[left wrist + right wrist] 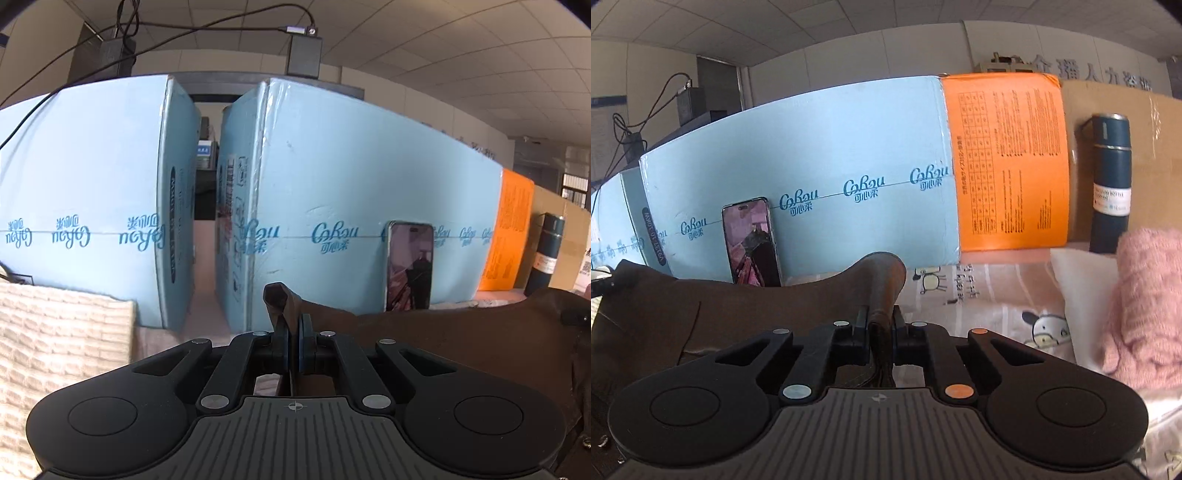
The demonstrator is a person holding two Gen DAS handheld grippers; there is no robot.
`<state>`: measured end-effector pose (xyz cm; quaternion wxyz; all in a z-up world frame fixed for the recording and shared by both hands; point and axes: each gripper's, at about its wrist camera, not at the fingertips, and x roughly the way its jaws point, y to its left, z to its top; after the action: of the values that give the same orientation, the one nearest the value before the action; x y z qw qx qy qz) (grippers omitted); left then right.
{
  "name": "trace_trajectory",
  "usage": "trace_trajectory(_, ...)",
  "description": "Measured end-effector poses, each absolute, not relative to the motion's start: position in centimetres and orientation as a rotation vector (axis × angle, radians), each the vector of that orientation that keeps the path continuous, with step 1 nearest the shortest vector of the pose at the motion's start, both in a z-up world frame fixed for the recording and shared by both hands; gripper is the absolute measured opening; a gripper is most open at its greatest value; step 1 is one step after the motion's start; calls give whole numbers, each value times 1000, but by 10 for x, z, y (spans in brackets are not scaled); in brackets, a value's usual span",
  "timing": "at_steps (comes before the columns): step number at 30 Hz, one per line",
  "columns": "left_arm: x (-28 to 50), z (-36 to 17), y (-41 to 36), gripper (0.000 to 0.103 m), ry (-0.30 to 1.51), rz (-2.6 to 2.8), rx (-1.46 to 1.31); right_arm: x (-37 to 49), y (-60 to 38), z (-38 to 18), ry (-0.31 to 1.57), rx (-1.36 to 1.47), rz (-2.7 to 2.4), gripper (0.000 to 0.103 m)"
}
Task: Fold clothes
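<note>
Even, bright indoor light; strong fisheye bending curves the blue boxes (351, 177) and darkens the corners. Left of them the cream knit (55, 350) smears with motion blur. Glare streaks the phone screen (751, 242).

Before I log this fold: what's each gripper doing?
Left gripper: shut on the brown garment.
Right gripper: shut on the brown garment, a fold bulging above it.

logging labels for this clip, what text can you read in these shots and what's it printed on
"CoRou" with "可心柔" beneath: repeated along the blue cartons.
Orange sheet: table and print, too small to read.
Dark flask: white label, blurred.
Wall characters: partly hidden, not reliably readable.
Phone: no legible text.
</note>
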<state>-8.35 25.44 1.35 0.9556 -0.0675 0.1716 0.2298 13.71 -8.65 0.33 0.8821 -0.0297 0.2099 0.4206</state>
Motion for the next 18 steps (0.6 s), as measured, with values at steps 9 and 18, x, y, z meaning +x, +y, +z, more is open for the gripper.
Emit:
trace_trajectory(9, -86, -16, 279, 43, 520, 521, -230, 157, -78, -17, 499, -85, 815, 77)
trace_trajectory(18, -133, -16, 238, 74, 574, 364, -159, 165, -61, -50, 554, -301, 640, 81)
